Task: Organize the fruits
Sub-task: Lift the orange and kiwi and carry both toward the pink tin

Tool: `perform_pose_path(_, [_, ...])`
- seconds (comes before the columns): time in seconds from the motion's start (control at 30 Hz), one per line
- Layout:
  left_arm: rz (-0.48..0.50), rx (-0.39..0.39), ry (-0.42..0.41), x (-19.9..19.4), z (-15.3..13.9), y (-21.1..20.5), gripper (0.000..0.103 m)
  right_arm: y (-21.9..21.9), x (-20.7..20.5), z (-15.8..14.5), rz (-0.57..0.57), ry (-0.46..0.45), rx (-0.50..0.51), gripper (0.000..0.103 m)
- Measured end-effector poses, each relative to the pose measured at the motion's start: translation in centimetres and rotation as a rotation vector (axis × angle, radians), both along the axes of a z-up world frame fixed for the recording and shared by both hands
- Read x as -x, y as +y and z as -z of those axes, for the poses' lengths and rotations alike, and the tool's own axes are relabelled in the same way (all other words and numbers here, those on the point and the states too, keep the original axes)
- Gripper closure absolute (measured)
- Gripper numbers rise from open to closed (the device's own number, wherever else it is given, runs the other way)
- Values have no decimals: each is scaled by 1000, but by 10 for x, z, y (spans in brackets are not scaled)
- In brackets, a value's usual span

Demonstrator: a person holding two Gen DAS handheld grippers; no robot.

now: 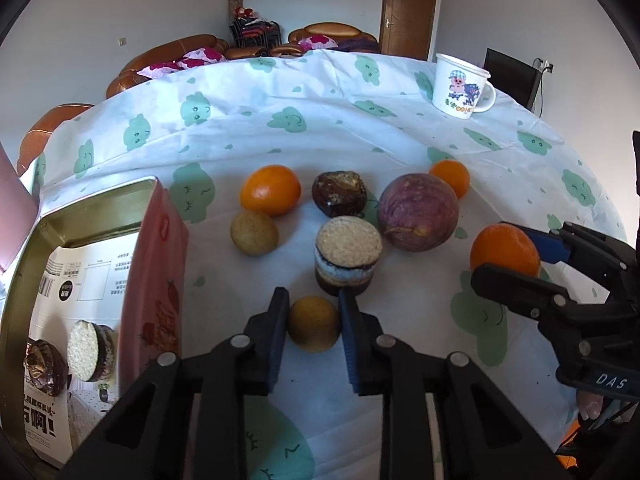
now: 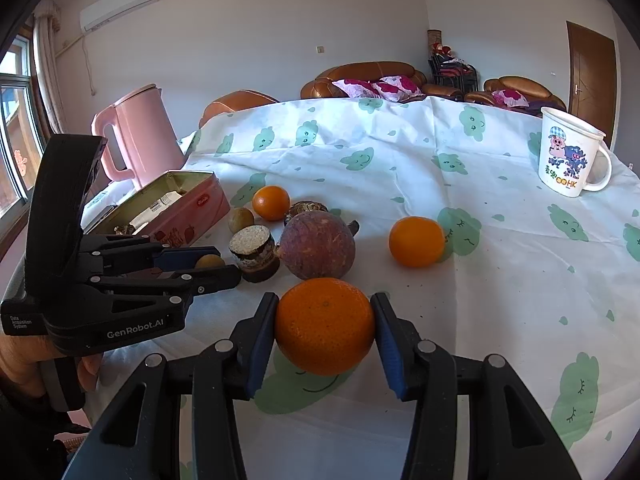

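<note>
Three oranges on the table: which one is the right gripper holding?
The big orange nearest the camera, clamped between the right gripper pads. The other two oranges sit free on the cloth farther back.

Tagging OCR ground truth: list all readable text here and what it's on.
"GenRobot.AI": left gripper body.
"DAS": right gripper body.
"HK", after characters I can't read: white mug.
Red logo on the pink tin, the paper inside it, small print on the left gripper: unreadable.
</note>
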State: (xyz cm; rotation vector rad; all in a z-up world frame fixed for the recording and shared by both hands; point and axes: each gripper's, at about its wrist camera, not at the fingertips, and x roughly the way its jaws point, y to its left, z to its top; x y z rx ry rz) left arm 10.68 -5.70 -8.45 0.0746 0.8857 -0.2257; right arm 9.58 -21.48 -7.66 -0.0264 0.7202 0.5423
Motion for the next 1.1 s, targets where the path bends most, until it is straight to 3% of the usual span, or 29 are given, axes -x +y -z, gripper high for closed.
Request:
perform_pose_path(0.13, [16, 19, -17, 6, -3, -1, 76, -1, 1, -1, 7, -14, -1, 54])
perform_pose_path(0.43, [20, 30, -162, 31, -21, -3, 76, -4, 9, -7, 6, -70, -15, 54])
perform_pose_path(0.77, [8, 84, -251, 47, -26, -1, 76, -5, 20, -12, -17, -136, -27, 54])
perform_pose_path(1.1, [-22, 48, -344, 62, -30, -5, 76, -4, 30, -16, -27, -191, -34, 54])
